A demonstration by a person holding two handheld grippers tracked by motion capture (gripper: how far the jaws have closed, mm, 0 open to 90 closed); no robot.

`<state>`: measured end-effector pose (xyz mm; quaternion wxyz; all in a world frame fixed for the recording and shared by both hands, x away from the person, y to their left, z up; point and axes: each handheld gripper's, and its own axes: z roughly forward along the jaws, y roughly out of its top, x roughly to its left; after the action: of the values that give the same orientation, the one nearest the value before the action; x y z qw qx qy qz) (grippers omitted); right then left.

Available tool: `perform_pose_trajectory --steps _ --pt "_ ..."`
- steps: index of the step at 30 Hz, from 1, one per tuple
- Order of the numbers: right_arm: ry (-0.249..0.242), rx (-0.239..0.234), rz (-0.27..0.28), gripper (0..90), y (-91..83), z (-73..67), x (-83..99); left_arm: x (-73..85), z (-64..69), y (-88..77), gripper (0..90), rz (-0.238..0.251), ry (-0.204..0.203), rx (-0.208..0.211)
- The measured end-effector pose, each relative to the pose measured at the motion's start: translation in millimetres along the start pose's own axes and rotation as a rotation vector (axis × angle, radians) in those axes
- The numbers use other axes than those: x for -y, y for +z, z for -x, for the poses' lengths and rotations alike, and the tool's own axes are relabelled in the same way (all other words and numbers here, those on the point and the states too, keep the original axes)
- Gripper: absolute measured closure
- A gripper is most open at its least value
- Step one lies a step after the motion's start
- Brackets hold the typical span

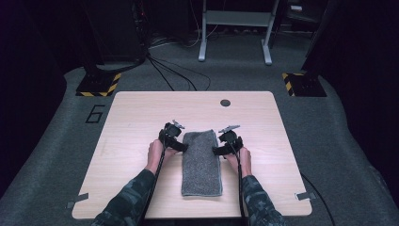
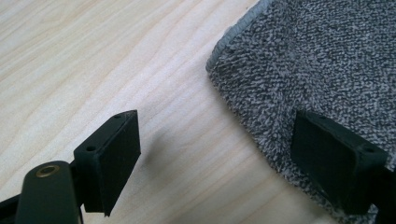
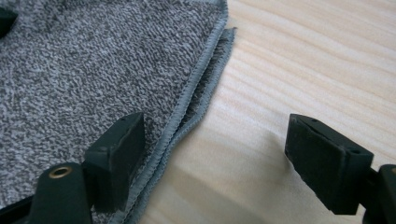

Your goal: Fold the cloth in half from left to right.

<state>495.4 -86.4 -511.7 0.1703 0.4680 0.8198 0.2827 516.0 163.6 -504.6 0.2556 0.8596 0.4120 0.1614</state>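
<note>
**Inspector:** Dark room, grey carpet, cables trailing off at twelve o'clock. A pale wooden worktop stands in the middle, bare except for one item and a small dark round fitting near its far edge.

**Assistant:** The item?

**Inspector:** A grey towel, folded into a long narrow strip running from twelve to six, lying flat just on the near side of the worktop's centre. The right gripper view shows two hemmed edges stacked at its side, so it is at least doubled.

**Assistant:** And the tongs?

**Inspector:** The left tongs sit at the strip's nine o'clock edge, the right tongs at its three o'clock edge, both toward the far end. Both pairs are spread wide and pinch nothing. In each gripper view one jaw stands over the cloth and the other over bare wood, so each pair straddles a long edge.

**Assistant:** Why that placement?

**Inspector:** My judgement: the mirrored stance lets both hands take matching edges together and keep the fold square. Whether a jaw touches the pile, I cannot tell.
</note>
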Motion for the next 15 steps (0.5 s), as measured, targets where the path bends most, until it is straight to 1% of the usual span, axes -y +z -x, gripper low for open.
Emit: perform_pose_trajectory --steps 1,2,3,4,5,6,7,8,9,10,11,12,13,15 --pt "-0.003 -0.003 -0.003 20.6 -0.5 0.0 -0.3 -0.5 -1.1 -0.8 16.1 0.007 -0.003 0.006" --pt "-0.009 -0.003 -0.003 20.9 -1.0 0.5 -0.8 -1.8 -2.9 -1.7 16.2 0.015 -0.005 0.001" --pt "-0.008 -0.01 0.008 20.8 -1.3 0.9 -1.5 -3.4 -5.4 -2.1 16.1 0.019 -0.012 0.005" --pt "0.002 -0.01 0.008 20.8 -2.2 1.2 -2.5 -5.4 -8.0 -1.9 16.1 0.027 -0.029 0.004" --pt "0.001 -0.008 0.014 20.5 -1.8 1.8 -3.8 -7.5 -10.8 -1.9 16.1 0.04 -0.038 -0.002" --pt "0.001 -0.008 0.014 20.5 -1.8 1.8 -3.8 -7.5 -10.8 -1.9 16.1 0.04 -0.038 -0.002" --pt "0.007 -0.012 0.021 20.5 -1.0 3.8 -6.1 -10.0 -13.1 -1.0 16.1 0.045 -0.047 -0.008" --pt "0.024 -0.002 0.055 21.1 -0.5 7.6 -13.0 -15.3 -17.0 1.4 16.0 0.048 -0.055 -0.013" --pt "0.026 -0.001 0.062 20.8 0.2 8.7 -15.4 -17.3 -17.6 3.2 16.2 0.049 -0.055 -0.027" --pt "0.054 -0.012 0.056 20.7 1.4 9.8 -19.1 -19.2 -18.5 5.4 16.2 0.042 -0.051 -0.035" --pt "0.057 -0.01 0.066 21.5 3.9 12.0 -22.3 -20.5 -19.2 8.0 16.2 0.035 -0.051 -0.041" --pt "0.047 0.0 0.066 21.4 7.1 13.0 -24.9 -21.5 -19.2 10.5 16.2 0.023 -0.051 -0.051" --pt "0.066 0.001 0.042 21.4 10.3 13.3 -27.4 -21.9 -19.4 13.1 16.3 0.014 -0.05 -0.058" --pt "0.051 0.011 0.034 22.2 17.6 17.2 -30.2 -21.8 -20.2 17.4 16.2 0.004 -0.045 -0.062"
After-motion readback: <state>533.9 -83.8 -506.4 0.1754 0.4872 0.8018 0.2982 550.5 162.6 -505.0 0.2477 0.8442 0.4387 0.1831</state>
